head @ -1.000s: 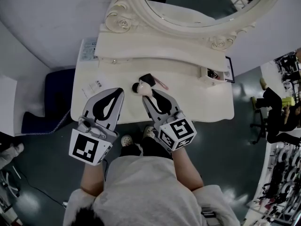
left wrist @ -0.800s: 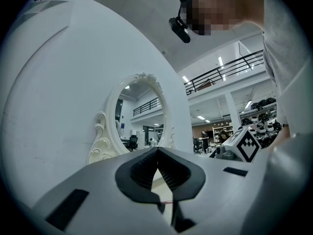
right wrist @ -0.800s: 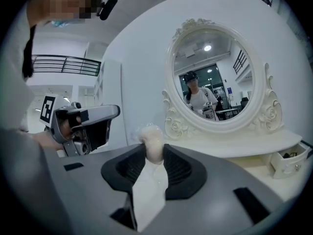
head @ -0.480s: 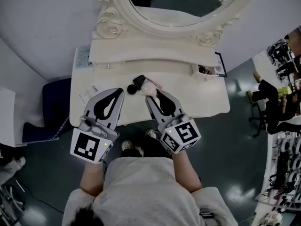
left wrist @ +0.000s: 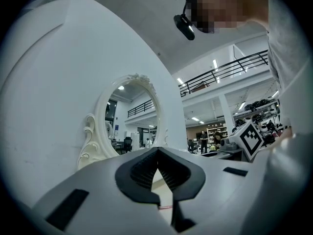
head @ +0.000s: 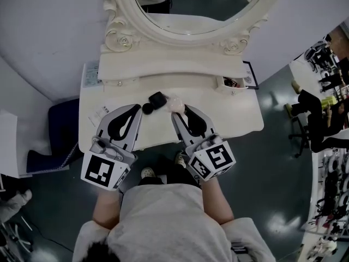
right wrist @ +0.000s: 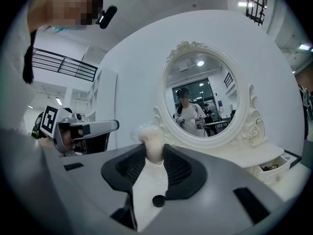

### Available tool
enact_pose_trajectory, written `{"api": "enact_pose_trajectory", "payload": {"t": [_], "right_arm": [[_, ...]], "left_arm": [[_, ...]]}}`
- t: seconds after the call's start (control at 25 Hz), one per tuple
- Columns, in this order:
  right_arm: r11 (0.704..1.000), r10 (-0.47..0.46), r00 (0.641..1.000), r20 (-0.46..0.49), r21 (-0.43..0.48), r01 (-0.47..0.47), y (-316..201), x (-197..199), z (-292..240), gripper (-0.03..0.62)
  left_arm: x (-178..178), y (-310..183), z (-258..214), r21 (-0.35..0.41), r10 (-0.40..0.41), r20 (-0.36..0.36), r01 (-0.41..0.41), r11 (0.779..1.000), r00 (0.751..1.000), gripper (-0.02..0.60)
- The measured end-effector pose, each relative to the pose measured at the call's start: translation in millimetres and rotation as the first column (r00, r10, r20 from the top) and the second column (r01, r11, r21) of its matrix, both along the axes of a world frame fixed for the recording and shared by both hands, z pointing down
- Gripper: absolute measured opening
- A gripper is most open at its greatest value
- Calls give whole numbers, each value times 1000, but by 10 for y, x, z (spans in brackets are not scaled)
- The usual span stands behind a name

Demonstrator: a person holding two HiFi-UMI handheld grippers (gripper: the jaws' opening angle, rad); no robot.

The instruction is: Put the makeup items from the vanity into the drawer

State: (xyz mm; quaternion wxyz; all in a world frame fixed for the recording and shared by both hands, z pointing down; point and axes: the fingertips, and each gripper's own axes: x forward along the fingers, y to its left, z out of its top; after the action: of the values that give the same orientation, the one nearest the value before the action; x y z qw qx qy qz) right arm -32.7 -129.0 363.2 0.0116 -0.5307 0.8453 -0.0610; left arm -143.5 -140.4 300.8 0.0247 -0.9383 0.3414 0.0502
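The right gripper [right wrist: 154,152] clamps a pale rounded makeup item [head: 175,102] over the vanity top [head: 229,116] (its small drawer [head: 233,83] stands open at right). The left gripper [left wrist: 157,152] is closed, empty.

A compact [head: 157,97] on the vanity [head: 234,119] — drawer [head: 234,83] to its right.

An ornate oval mirror [head: 191,7] (cream frame, carved roses) rises against the white wall [head: 43,31]. A dark blue seat [head: 54,130] stands at the left on the glossy dark floor [head: 272,168].
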Motion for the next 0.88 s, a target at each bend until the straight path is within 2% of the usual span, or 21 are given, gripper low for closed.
{"api": "enact_pose_trajectory", "payload": {"t": [0.88], "right_arm": [[996, 91, 996, 13, 13, -91, -38, 1415, -54, 120]], "left_arm": [[1331, -132, -99, 15, 71, -25, -70, 997, 997, 14]]}}
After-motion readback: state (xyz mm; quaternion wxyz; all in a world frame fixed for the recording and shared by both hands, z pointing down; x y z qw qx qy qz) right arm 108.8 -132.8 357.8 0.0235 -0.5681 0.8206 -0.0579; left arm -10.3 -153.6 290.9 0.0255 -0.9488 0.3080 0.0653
